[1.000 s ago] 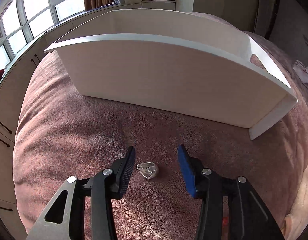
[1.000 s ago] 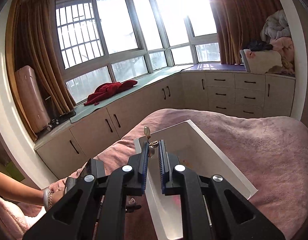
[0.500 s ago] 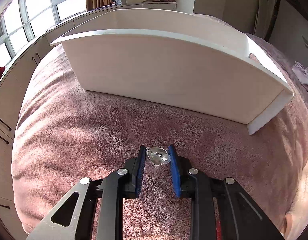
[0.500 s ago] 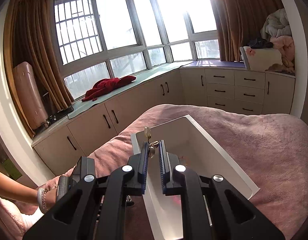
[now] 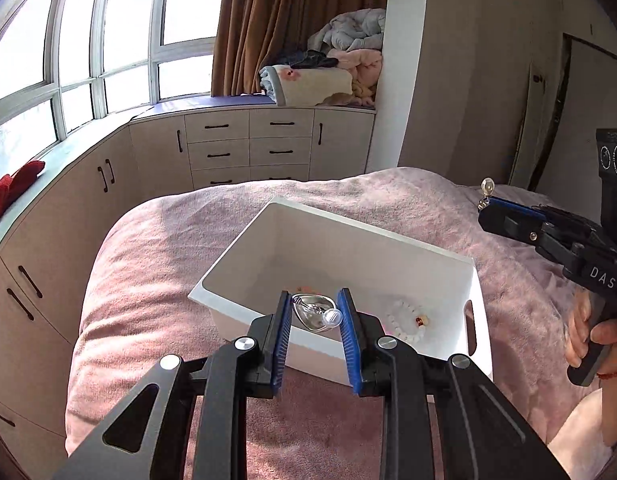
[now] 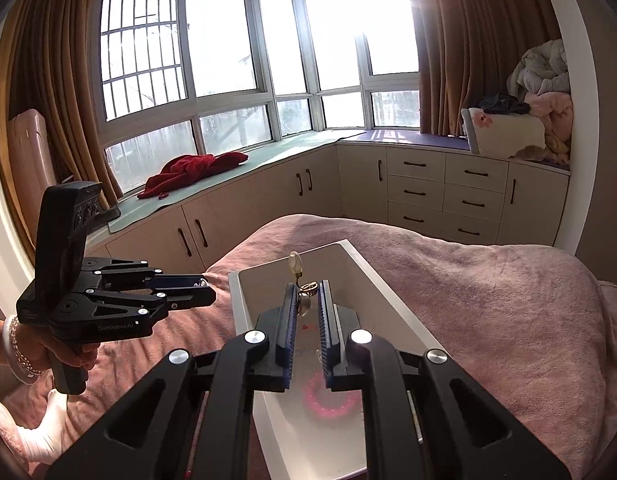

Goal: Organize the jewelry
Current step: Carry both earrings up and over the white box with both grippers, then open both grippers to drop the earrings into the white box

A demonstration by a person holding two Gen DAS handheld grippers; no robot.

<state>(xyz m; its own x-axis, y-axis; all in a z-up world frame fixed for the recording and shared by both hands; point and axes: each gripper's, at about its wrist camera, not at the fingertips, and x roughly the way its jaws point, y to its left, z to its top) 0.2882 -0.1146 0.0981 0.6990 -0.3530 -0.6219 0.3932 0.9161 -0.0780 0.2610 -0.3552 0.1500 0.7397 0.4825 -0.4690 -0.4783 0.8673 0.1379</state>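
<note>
- Left gripper [image 5: 314, 316] is clamped on a silver pendant [image 5: 314, 314] above the white bin's [image 5: 244, 252] near rim.
- Right gripper [image 6: 308, 304] pinches a gold earring [image 6: 298, 276] over that bin.

The silver pendant [image 5: 314, 315], which lay on the pink blanket [image 5: 156, 280] between parted jaws, has been clamped by the left gripper [image 5: 313, 322] and lifted. It is now held above the near rim of the white bin [image 5: 268, 240].
</note>
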